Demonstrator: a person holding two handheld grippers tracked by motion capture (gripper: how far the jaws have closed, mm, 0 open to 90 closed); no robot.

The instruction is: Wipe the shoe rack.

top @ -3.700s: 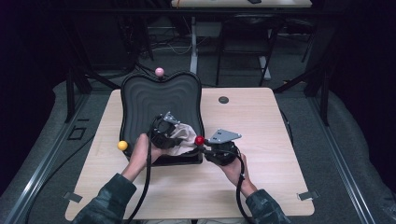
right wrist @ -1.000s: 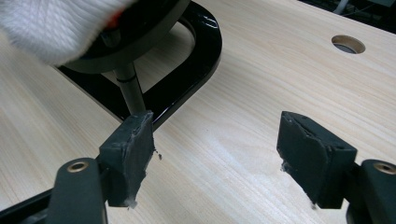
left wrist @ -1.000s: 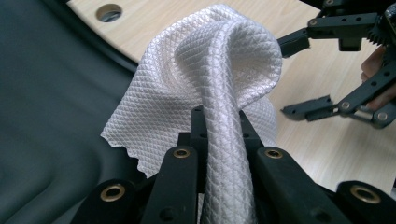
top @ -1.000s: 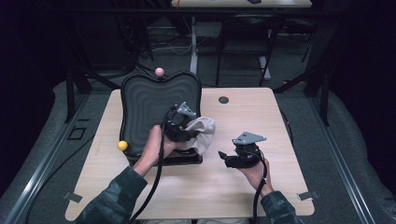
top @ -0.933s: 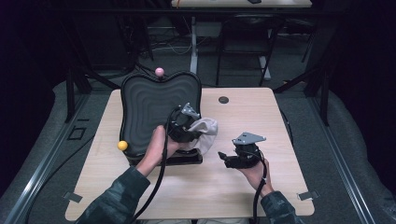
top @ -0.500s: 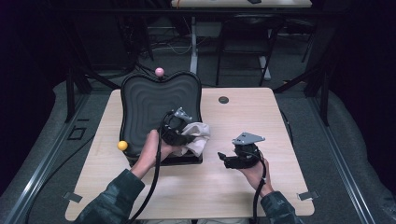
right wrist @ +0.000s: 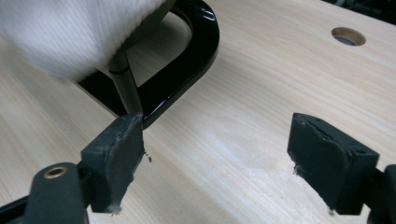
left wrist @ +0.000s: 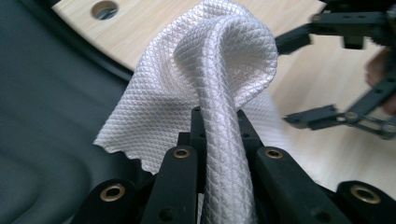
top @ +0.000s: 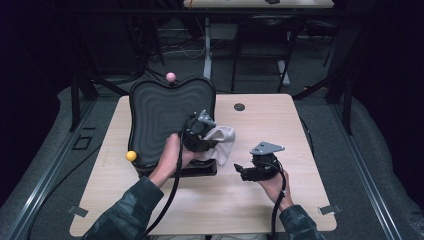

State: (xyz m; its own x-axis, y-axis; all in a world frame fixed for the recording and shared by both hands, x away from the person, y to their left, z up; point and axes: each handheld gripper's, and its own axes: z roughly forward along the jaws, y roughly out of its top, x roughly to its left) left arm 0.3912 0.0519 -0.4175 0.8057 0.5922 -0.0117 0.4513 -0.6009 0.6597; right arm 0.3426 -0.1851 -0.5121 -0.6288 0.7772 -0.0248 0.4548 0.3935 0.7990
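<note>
At the far left of the high view I saw a yellow ball (top: 131, 155) at the left edge of the dark ribbed chair seat (top: 160, 112), which stood tilted on the wooden table (top: 320, 130) with a pink ball (top: 170, 76) at its top edge. The seat rested on a black tubular base (top: 200, 171); in the right gripper view a curved loop of that base (right wrist: 196, 51) lay flat on the wood with a thin post rising from it.

My left hand (top: 170, 157) carried the left gripper (top: 202, 131) in front of the seat's right half. Its jaws were clamped tight on a white textured cloth (top: 222, 137). In the left gripper view the cloth (left wrist: 219, 84) ran as a pinched fold up between the two black jaws, then arched over and draped down toward the seat on one side and the table on the other. It hung in the air above the seat's right edge and the base.

Further right, apart from the cloth, my right gripper (top: 244, 171) sat low over the table, pointing left toward the base. Its jaws had just been opening and stood wide, with nothing but bare wood between the pads (right wrist: 123, 149). My right hand (top: 276, 182) held it from behind. A round hole (top: 239, 106) lay in the tabletop beyond.
</note>
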